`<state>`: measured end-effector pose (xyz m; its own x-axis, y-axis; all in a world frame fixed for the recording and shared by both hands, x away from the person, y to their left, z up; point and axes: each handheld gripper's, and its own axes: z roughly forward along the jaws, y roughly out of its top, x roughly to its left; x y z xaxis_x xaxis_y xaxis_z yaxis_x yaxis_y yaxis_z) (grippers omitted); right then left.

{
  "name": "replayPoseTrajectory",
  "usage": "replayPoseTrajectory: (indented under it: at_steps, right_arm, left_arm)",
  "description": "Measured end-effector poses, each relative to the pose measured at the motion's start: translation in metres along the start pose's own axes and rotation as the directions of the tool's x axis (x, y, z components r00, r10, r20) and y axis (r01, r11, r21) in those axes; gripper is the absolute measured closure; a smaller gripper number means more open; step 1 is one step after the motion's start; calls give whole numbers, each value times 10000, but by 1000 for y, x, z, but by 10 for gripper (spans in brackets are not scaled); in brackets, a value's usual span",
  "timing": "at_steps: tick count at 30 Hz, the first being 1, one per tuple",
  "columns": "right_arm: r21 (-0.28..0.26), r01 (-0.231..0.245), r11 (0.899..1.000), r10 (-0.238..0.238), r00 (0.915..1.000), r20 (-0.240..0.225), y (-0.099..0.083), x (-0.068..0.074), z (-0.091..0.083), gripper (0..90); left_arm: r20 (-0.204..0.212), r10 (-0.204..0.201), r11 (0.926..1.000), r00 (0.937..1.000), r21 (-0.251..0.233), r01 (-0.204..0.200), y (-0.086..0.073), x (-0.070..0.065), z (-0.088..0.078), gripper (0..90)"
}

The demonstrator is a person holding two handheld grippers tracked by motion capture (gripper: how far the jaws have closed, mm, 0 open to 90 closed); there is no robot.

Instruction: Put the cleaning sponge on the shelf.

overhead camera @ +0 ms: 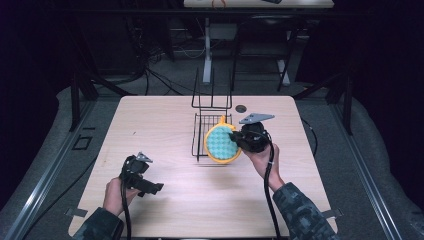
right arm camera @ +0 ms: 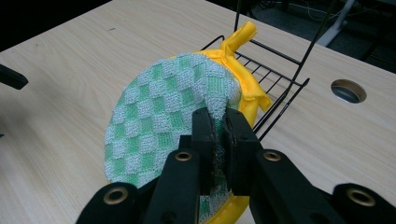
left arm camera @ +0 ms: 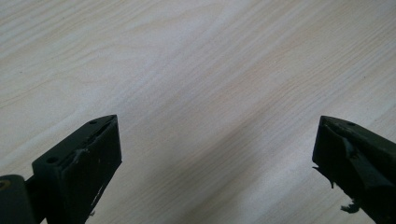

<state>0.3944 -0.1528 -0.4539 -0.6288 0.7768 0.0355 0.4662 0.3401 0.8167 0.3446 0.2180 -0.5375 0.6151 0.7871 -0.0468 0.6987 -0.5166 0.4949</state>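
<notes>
A round green-checked pot holder [overhead camera: 222, 143] with a yellow rim and loop stands on edge at the front of a black wire rack [overhead camera: 210, 131]. My right gripper [overhead camera: 239, 141] is shut on its right edge. In the right gripper view the two jaws pinch the green cloth [right arm camera: 159, 126] of the pot holder, and my right gripper [right arm camera: 218, 122] has the yellow loop [right arm camera: 240, 39] beyond it, over the rack's wires [right arm camera: 275, 77]. My left gripper [overhead camera: 151, 187] rests low over the table's near left, open, with bare wood between its jaws in the left gripper view, where my left gripper [left arm camera: 217, 135] holds nothing.
The light wooden table [overhead camera: 165, 115] has a round cable hole [overhead camera: 241, 108] behind the rack. The rack's tall back wires [overhead camera: 212, 90] rise at the table's far middle. Beyond the far edge are dark floor, cables and another table's legs.
</notes>
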Motion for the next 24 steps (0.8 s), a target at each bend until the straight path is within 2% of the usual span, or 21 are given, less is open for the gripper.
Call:
replayPoseTrajectory:
  at_steps: [5, 24]
  right_arm:
    - [-109, 73, 9999, -71, 9999, 147, 4, 0, 4, 840]
    - [-252, -124, 9996, 138, 9983, 560, 6, -4, 31, 839]
  left_arm:
    - [7, -15, 10000, 10000, -36, 15, 0, 0, 0, 12]
    - [33, -11, 10000, 10000, -49, 12, 0, 0, 0, 12]
